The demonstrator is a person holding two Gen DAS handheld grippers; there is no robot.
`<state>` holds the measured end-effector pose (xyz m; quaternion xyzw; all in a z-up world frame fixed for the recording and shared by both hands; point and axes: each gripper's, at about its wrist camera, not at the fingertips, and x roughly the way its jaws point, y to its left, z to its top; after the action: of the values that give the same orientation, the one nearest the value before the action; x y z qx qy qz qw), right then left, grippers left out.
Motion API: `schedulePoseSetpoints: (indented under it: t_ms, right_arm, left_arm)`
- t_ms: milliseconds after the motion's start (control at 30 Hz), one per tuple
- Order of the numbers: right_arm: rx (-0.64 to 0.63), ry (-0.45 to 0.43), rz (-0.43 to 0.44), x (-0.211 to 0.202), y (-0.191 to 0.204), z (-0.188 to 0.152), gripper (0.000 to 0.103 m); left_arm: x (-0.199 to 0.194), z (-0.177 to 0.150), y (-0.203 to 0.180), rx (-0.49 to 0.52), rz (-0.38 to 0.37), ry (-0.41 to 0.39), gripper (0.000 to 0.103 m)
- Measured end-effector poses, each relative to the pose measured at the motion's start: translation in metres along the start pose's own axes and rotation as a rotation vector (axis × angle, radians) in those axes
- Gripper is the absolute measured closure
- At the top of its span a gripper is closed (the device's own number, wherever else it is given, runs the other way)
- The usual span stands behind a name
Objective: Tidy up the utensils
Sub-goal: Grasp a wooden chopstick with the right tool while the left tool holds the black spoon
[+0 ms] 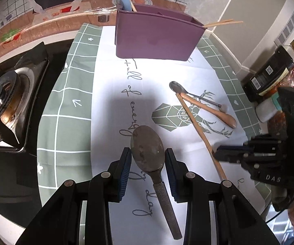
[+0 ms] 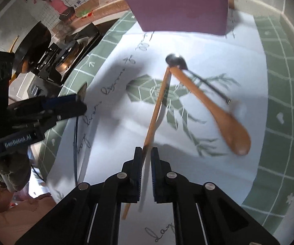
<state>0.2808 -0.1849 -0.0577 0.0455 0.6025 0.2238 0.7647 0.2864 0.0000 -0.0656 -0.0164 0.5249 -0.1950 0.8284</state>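
Left wrist view. Left gripper (image 1: 148,159): jaws part-open on either side of the large metal spoon (image 1: 148,153); the spoon's bowl sits between the blue pads, and whether the pads press on it cannot be told. The spoon's dark handle runs back toward the camera. Below: white cloth (image 1: 110,85) with grey script and a green geometric print, bordered by a green grid pattern. Purple holder (image 1: 157,38): upright at the cloth's far end, divided into compartments; a blue utensil (image 1: 125,2) and wooden sticks stand in its left end, and more sticks jut out at its right corner. Small metal spoon (image 1: 176,87), wooden spoon (image 1: 210,109) and chopstick (image 1: 200,134): lying in a loose cluster right of centre, their far ends touching or overlapping. Right gripper (image 1: 218,155): at the right edge, meeting the chopstick's near part. Gas burner (image 1: 4,98): left of the cloth. Dark bottle (image 1: 273,71): at the far right.

Right wrist view. Right gripper (image 2: 147,155): jaws nearly closed, clamped on the chopstick (image 2: 157,106), which runs from between the pads out to the small metal spoon (image 2: 176,60). Wooden spoon (image 2: 214,110): blurred, lying to the right, bowl nearest. Purple holder (image 2: 181,6): top centre. Left gripper (image 2: 81,104): at the left edge, the large spoon's edge showing at its tip.
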Motion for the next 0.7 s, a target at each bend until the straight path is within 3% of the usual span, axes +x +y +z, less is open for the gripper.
schedulePoseSetpoints:
  t_ms: [300,433,533,700]
  right_arm:
    - [0.066,-0.017,-0.097,0.020,0.001,0.038,0.085]
    - [0.032,-0.005,-0.165,0.033,0.009,0.046,0.085]
    - [-0.024,0.018,-0.167,0.035,0.019,0.043,0.096]
    - [-0.027,-0.061,-0.139,0.010,0.024,0.035,0.097]
  left_arm:
    - [0.001,-0.006,0.001,-0.009,0.000,0.016,0.068]
    - [-0.002,-0.009,0.004,-0.023,0.002,0.013,0.068]
    - [-0.005,-0.009,0.006,-0.041,-0.001,0.005,0.068]
    - [-0.012,-0.010,0.010,-0.056,-0.009,-0.015,0.068]
